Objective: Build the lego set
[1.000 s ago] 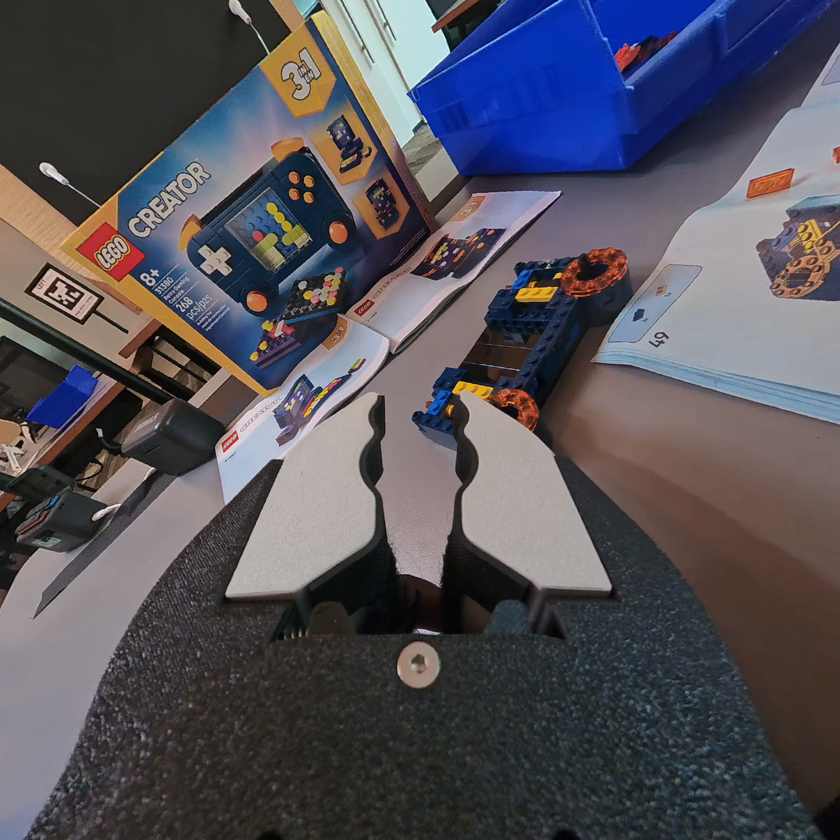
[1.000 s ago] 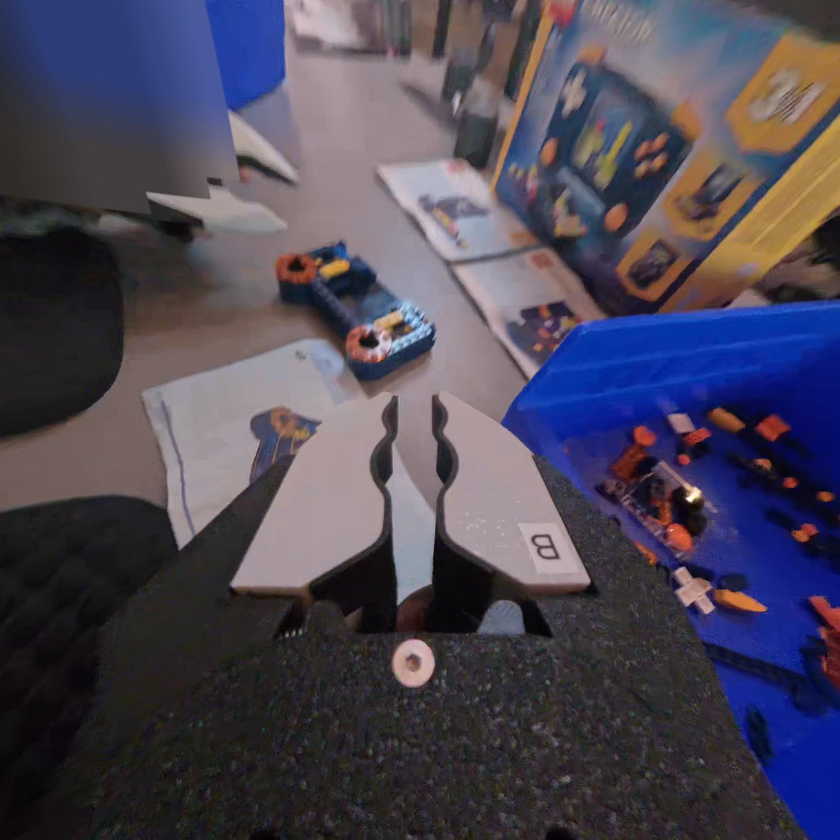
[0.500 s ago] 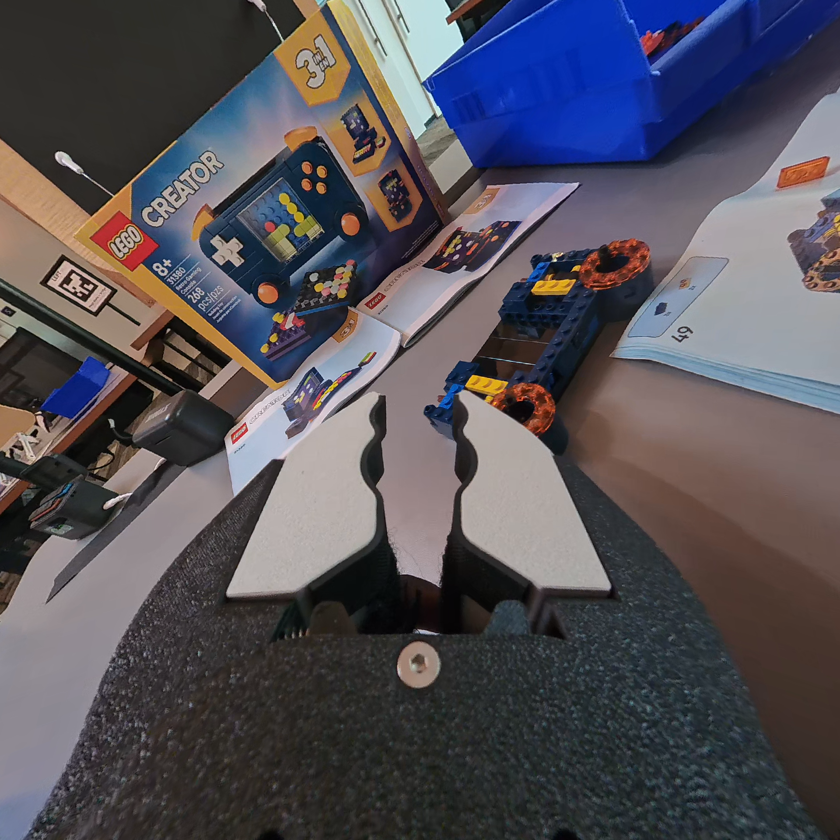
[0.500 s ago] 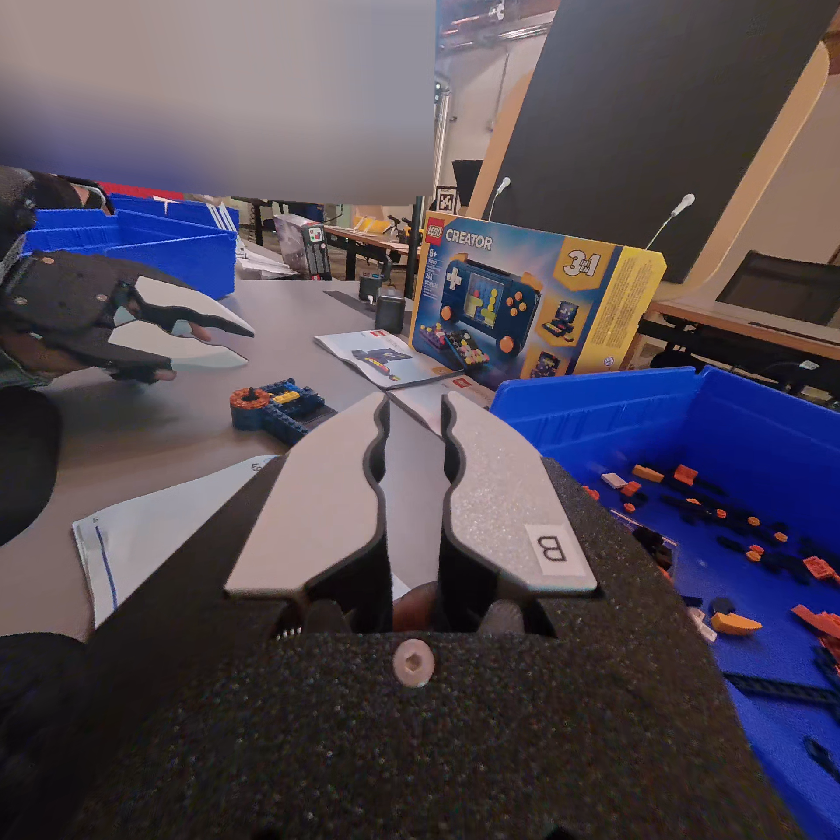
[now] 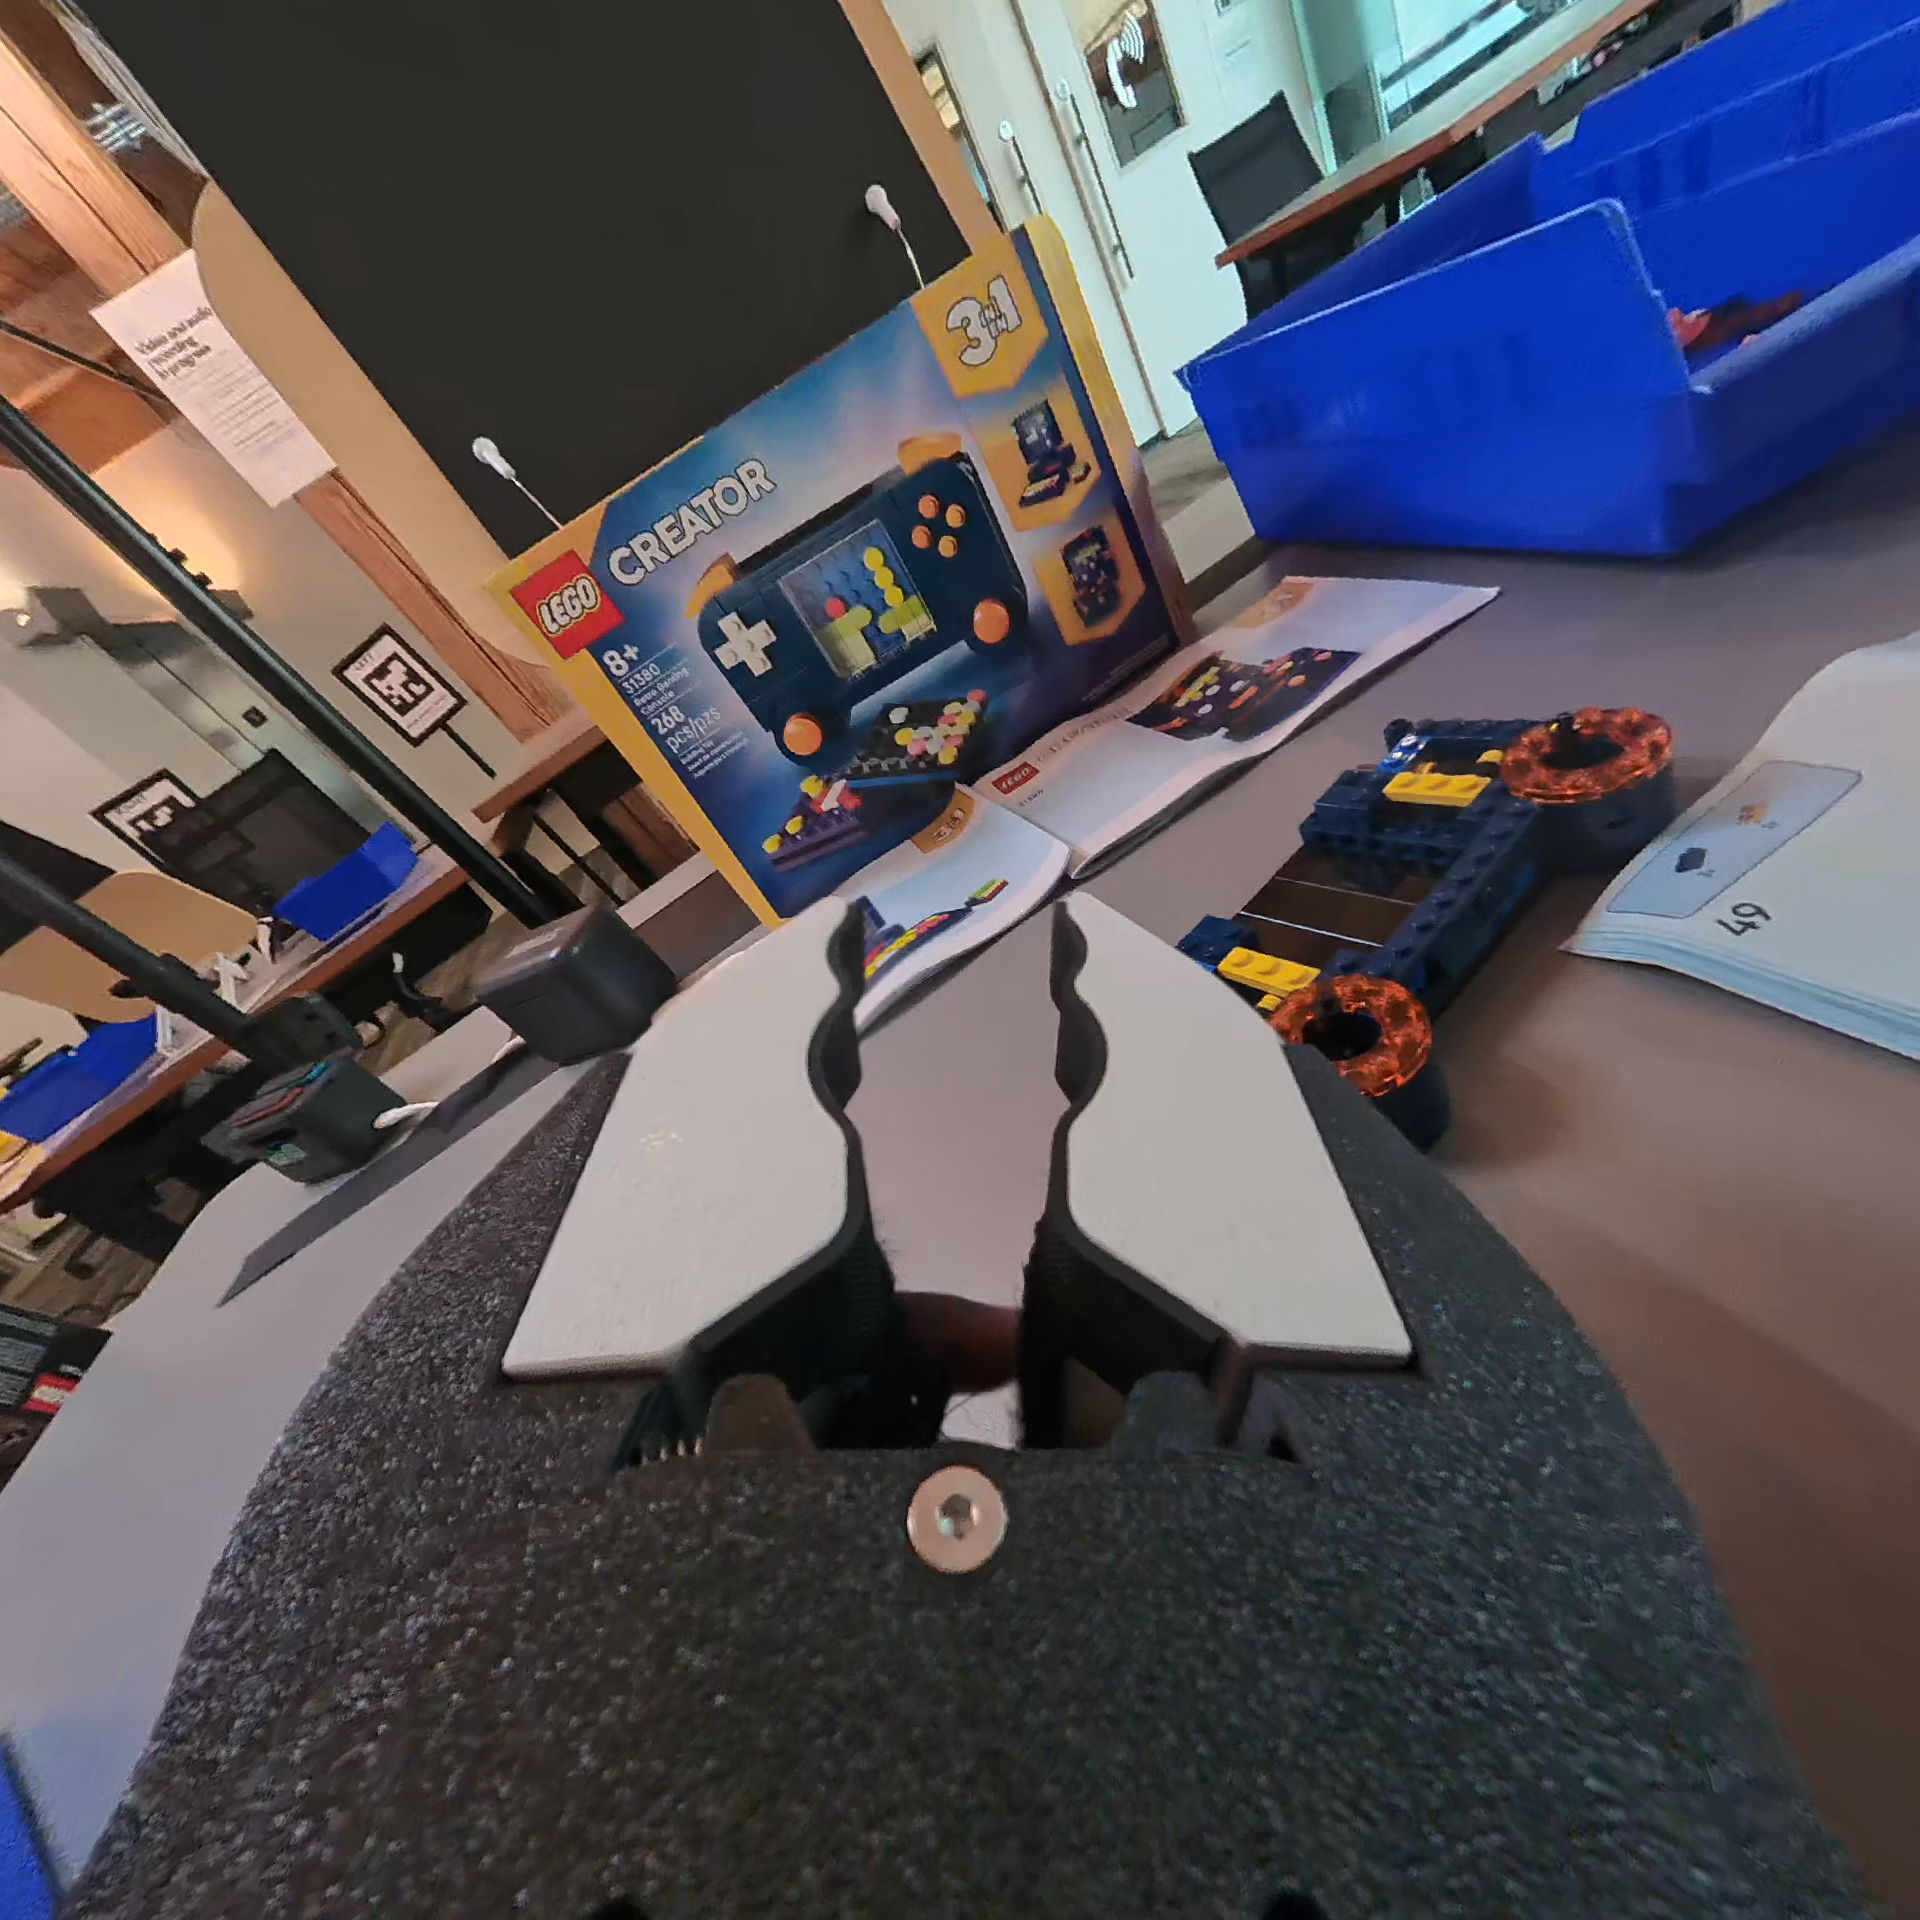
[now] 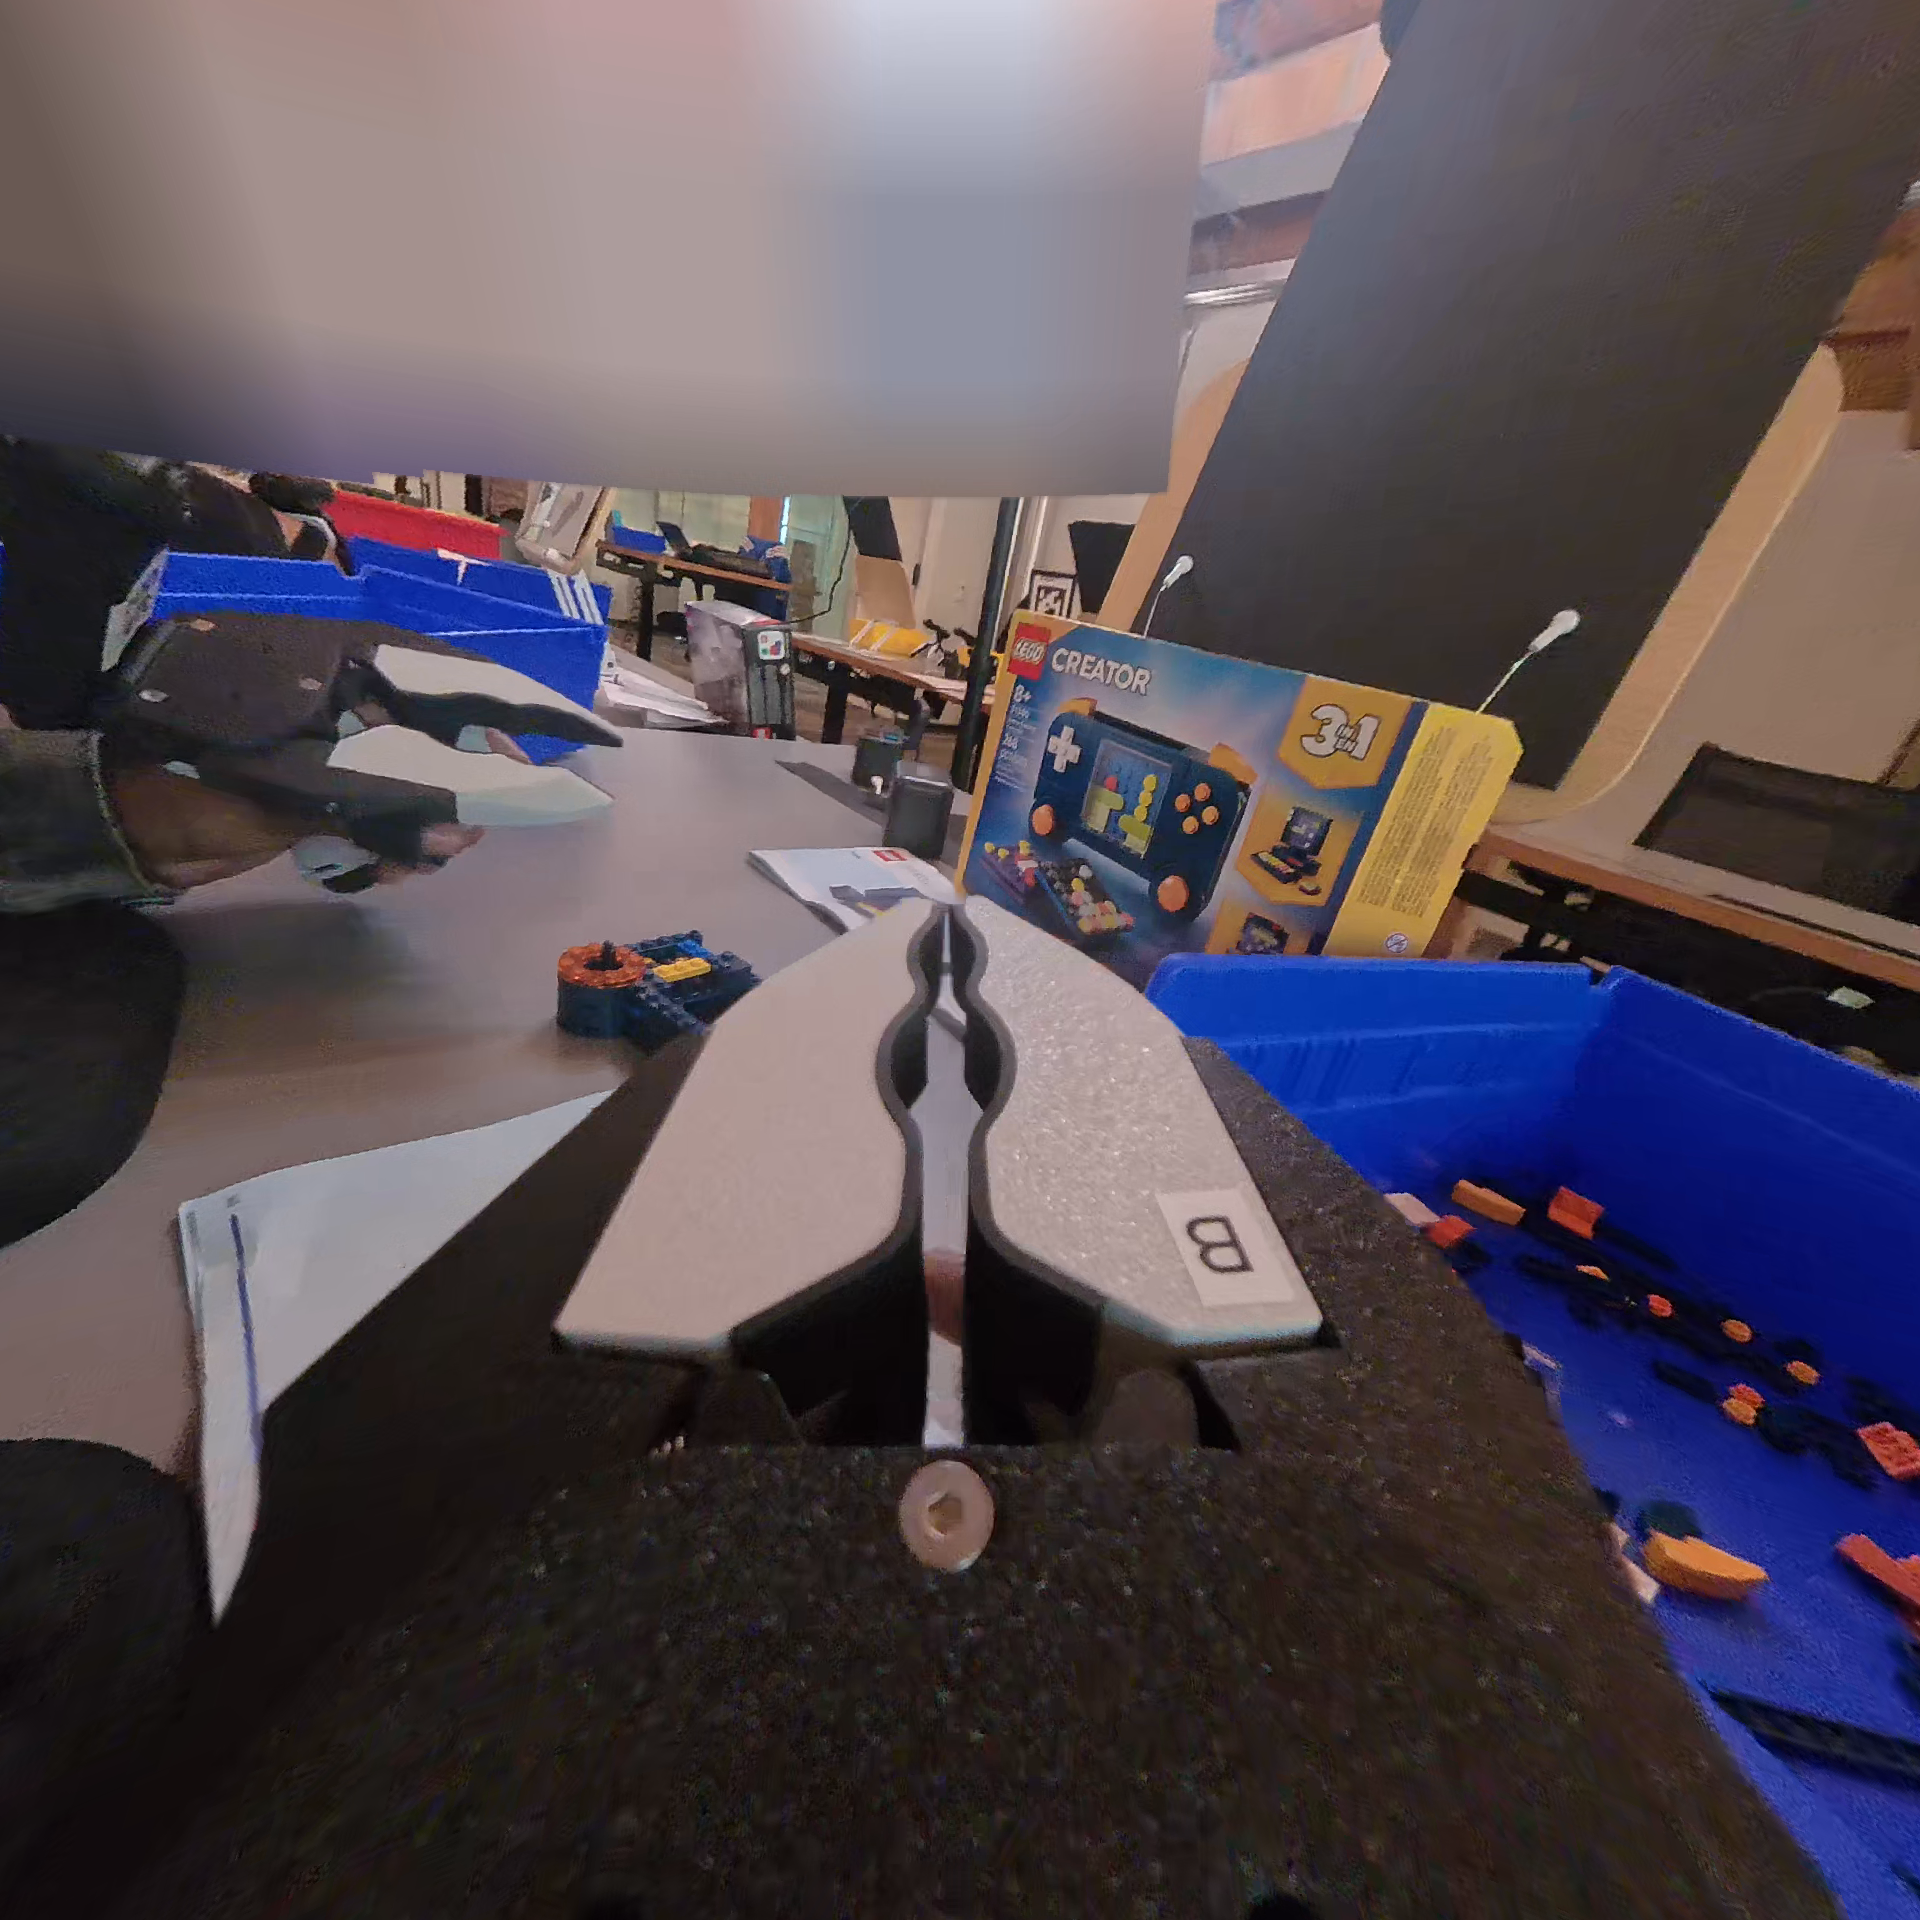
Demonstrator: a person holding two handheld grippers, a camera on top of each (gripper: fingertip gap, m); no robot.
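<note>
Left gripper [image 5: 951, 920] nearer the build; both grippers empty.

My left gripper's jaws stood apart on nothing, just beside the near end of the dark-blue brick assembly with two orange rings [image 5: 1455, 883], whose long axis ran forward-right toward the blue plastic bin [image 5: 1507, 416] at the grey table's [image 5: 1558, 1299] far edge. My right gripper [image 6: 948, 920] was closed on nothing, by that bin, farther off.

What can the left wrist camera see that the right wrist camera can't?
Only the left wrist view shows the second orange ring of the dark-blue brick build and two booklets by the box. Only the right wrist view shows loose orange bricks inside the blue plastic bin, and both grippers: left gripper open, right gripper shut. Both show the colourful toy box and grey table.
</note>
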